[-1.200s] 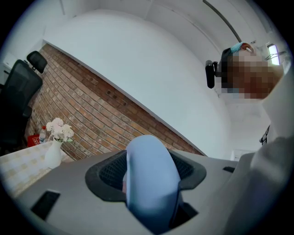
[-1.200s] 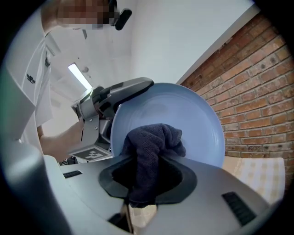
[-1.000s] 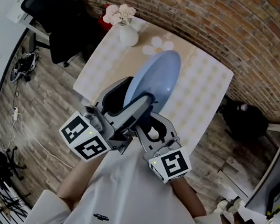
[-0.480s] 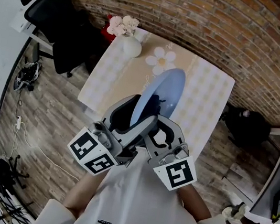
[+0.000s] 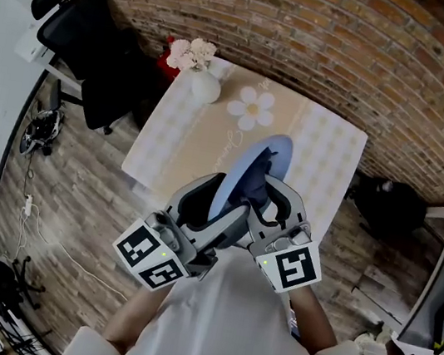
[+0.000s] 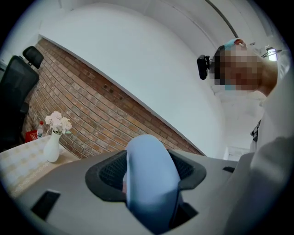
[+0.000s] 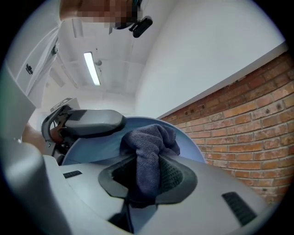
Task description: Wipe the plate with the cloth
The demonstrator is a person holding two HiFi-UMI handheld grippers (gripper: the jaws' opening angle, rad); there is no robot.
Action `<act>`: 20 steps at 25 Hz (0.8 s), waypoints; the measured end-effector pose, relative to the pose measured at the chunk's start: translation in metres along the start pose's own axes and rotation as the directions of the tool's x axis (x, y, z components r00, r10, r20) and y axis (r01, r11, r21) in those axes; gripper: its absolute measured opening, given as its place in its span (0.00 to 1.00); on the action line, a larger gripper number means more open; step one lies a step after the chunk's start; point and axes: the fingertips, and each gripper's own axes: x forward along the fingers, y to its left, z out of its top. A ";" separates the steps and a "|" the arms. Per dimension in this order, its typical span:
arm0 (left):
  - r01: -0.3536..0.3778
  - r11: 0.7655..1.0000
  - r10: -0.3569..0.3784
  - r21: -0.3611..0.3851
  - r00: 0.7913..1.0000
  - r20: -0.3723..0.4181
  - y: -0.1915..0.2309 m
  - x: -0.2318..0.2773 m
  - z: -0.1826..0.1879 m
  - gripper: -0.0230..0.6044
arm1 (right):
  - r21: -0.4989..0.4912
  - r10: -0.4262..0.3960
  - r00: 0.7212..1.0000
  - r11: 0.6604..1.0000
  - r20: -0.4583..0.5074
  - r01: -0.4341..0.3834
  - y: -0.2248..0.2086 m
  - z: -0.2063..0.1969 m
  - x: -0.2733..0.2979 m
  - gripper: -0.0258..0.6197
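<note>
A pale blue plate is held on edge above the table, seen nearly edge-on in the head view. My left gripper is shut on its lower rim; in the left gripper view the plate's rim fills the space between the jaws. My right gripper is shut on a dark blue-grey cloth, which lies against the plate's face. The right gripper view shows the cloth bunched between the jaws, with the plate behind it and the left gripper at the plate's left rim.
Below lies a table with a pale checked cover and a daisy print. A white vase of pink flowers stands at its far left corner. A black office chair is to the left, a brick wall behind.
Both grippers, the plate and the cloth have shifted right and slightly away from me. The cloth has moved up along the plate's face.
</note>
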 end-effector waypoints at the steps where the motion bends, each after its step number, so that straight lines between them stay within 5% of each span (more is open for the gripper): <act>1: 0.000 1.000 0.000 -0.007 1.000 -0.001 0.000 0.000 -0.001 0.48 | -0.003 -0.005 1.000 1.000 -0.011 0.005 -0.003 -0.004 -0.001 0.23; 20: 0.018 1.000 -0.017 -0.023 0.999 0.033 -0.002 0.008 0.007 0.48 | 0.024 -0.106 0.971 0.993 -0.212 0.113 -0.063 -0.078 -0.014 0.23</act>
